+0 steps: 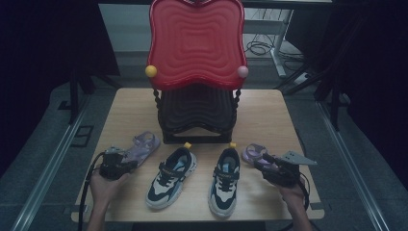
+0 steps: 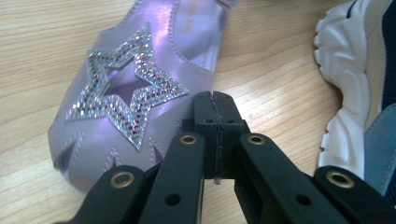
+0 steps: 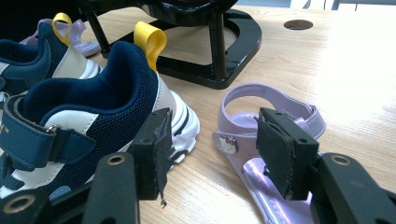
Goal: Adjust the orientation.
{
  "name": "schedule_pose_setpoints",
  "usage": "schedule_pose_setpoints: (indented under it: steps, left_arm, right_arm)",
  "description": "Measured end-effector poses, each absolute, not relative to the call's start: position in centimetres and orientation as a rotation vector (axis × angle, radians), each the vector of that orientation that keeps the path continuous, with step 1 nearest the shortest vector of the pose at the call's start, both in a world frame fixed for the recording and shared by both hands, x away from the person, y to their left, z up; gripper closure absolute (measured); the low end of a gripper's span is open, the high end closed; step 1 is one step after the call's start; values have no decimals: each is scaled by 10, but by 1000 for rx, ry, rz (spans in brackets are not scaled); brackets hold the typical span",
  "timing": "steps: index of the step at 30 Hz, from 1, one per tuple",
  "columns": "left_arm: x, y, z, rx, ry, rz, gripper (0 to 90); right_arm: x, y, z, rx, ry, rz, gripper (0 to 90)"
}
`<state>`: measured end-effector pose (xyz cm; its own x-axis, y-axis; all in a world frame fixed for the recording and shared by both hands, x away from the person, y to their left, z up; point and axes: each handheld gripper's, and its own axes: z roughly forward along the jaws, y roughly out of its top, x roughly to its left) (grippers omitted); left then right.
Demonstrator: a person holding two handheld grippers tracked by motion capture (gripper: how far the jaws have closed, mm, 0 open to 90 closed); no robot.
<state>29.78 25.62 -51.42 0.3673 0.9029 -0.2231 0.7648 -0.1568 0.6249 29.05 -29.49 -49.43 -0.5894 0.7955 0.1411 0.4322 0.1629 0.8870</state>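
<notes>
Left gripper (image 2: 215, 100), jaws pressed together and holding nothing, sat just beside the lilac star-sequinned sandal (image 2: 135, 88) on the pale wooden counter (image 2: 37, 42). Right gripper (image 3: 210, 154), jaws apart, hovered over the matching lilac strap sandal (image 3: 261, 121). Risk judged: closing there could nip one thin strap, letting the sandal swing or nudge the adjacent navy-and-white trainer (image 3: 88, 116).

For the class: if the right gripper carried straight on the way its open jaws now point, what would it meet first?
Probably the lilac strapped sandal: the right gripper has its ankle strap just ahead between the jaws. Depth is hard to judge.
</notes>
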Motion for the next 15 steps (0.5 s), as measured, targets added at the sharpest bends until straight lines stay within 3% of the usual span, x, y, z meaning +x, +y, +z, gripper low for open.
schedule_pose_setpoints:
  steps: [15]
  left_arm:
    - [295, 267, -512, 1965, 1475, 292, 900]
  right_arm:
    - [290, -295, -496, 1174, 2092, 1392, 454]
